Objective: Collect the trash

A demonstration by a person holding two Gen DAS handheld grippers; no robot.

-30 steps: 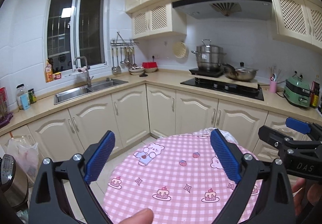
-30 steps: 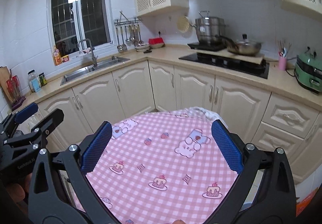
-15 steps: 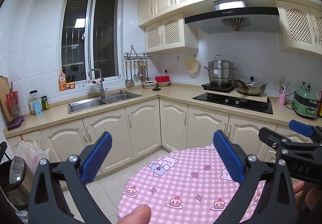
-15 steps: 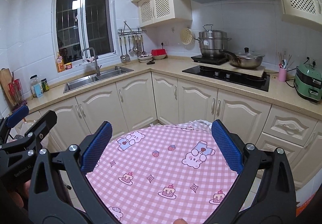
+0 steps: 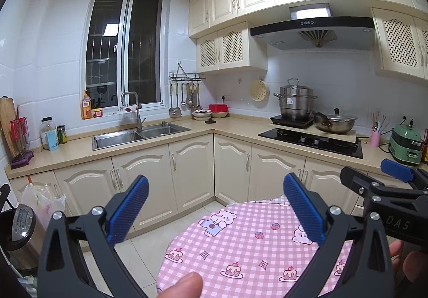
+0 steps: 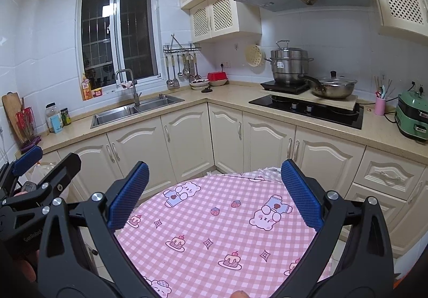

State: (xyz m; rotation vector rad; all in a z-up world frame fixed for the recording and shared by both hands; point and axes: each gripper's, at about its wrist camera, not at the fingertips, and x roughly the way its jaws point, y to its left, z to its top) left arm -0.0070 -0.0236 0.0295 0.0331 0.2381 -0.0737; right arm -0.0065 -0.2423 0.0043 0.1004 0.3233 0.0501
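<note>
My left gripper [image 5: 215,185] stands wide open above the near edge of a round table with a pink checked cloth [image 5: 240,244], and nothing is between its blue pads. My right gripper [image 6: 214,169] is open too, over the same cloth [image 6: 214,217], with nothing in it. Each gripper shows in the other's view: the right one [image 5: 374,185] at the right edge, the left one [image 6: 40,166] at the left edge. No loose trash shows on the cloth. A white plastic bag [image 5: 40,199] hangs by the cabinets at far left.
Cream cabinets and an L-shaped counter [image 5: 187,134] run behind the table, with a sink [image 5: 139,134], a hob with pots [image 5: 310,137] and a green cooker [image 5: 405,145]. A metal appliance with a display [image 5: 20,220] stands low left. A thumb [image 5: 187,284] shows at the bottom.
Both grippers have risen and tilted upward, so the table sits lower in each view and more of the wall cabinets and ceiling shows. Both stay open with nothing held.
</note>
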